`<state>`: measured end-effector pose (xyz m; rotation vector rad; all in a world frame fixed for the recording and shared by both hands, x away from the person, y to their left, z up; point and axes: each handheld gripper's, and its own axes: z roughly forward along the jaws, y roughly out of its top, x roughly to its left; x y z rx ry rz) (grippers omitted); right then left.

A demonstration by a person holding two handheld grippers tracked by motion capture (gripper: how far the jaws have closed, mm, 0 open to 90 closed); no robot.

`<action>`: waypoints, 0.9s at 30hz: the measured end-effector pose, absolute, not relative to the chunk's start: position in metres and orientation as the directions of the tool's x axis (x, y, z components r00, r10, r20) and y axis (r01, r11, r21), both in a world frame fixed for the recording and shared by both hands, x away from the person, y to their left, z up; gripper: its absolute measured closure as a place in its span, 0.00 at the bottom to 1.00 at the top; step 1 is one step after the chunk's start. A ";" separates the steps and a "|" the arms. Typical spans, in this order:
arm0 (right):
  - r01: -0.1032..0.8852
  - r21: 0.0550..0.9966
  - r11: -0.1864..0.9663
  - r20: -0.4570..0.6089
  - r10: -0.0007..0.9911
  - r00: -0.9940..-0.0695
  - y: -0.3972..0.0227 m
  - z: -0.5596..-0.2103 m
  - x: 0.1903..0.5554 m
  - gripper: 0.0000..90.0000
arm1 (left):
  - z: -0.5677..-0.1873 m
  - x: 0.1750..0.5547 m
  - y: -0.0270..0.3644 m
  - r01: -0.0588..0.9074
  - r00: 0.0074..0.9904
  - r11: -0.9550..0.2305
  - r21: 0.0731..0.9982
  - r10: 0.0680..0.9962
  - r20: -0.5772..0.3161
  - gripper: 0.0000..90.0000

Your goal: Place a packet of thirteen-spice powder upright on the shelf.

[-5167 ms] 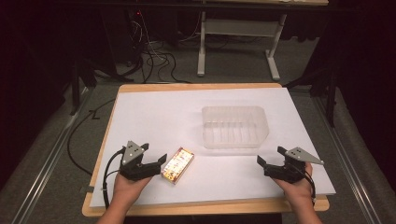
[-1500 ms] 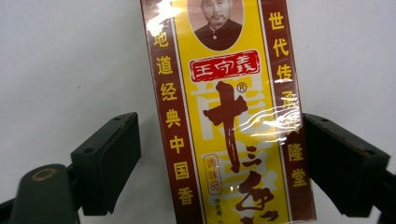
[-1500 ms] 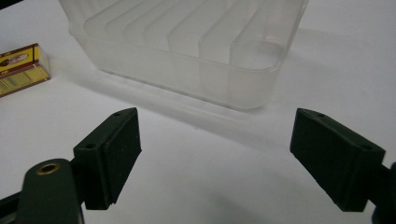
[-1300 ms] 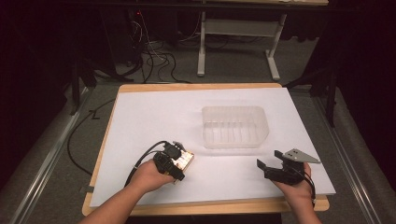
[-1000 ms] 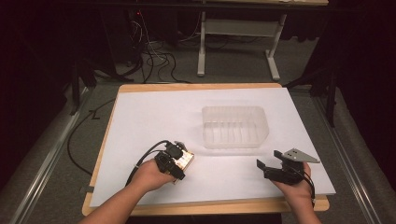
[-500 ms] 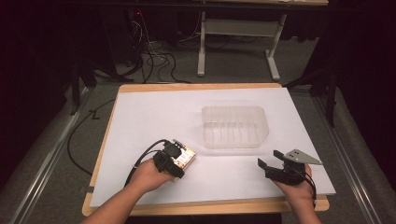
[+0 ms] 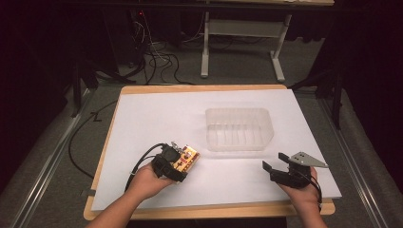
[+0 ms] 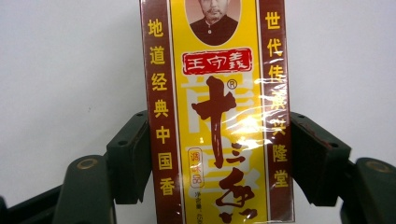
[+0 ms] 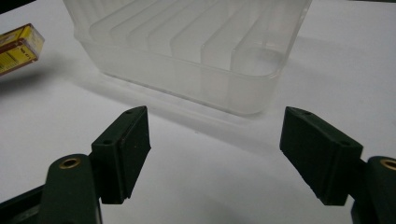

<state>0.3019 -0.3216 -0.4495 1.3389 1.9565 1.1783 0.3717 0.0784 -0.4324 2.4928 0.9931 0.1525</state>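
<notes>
A yellow and maroon box (image 7: 190,156) with Chinese lettering sits at the front left of the white table. My left gripper (image 7: 179,164) is shut on it. In the left gripper view both pads press the long sides of the box (image 8: 217,116), one on each side, held by the left gripper (image 8: 217,140). My right gripper (image 7: 274,161) rests at the front right, open. Its jaws have just been closing a little, with nothing between them. In the right gripper view the right gripper (image 9: 217,140) faces the clear plastic container (image 9: 187,79).
The clear ribbed container (image 7: 237,143) stands at the middle right of the white sheet (image 7: 157,118), between the two hands and farther back. A corner of the box (image 9: 18,46) shows at the upper left of the right gripper view. Cables and table legs lie beyond the far edge.
Five seconds ago the left gripper lay to the left of the box; now it grips the box, which has shifted slightly. The right hand has stayed in place.
</notes>
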 end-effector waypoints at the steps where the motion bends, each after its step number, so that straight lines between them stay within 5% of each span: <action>1: 0.492 0.858 0.147 0.073 0.914 -0.399 -0.322 -0.449 0.302 0.27 | -0.432 0.371 0.079 0.620 0.738 -0.639 0.455 0.672 -0.062 0.35; 27: 0.464 0.878 0.119 0.086 0.913 -0.398 -0.323 -0.447 0.300 0.29 | -0.428 0.350 0.080 0.521 0.718 -0.440 0.731 0.689 -0.098 0.35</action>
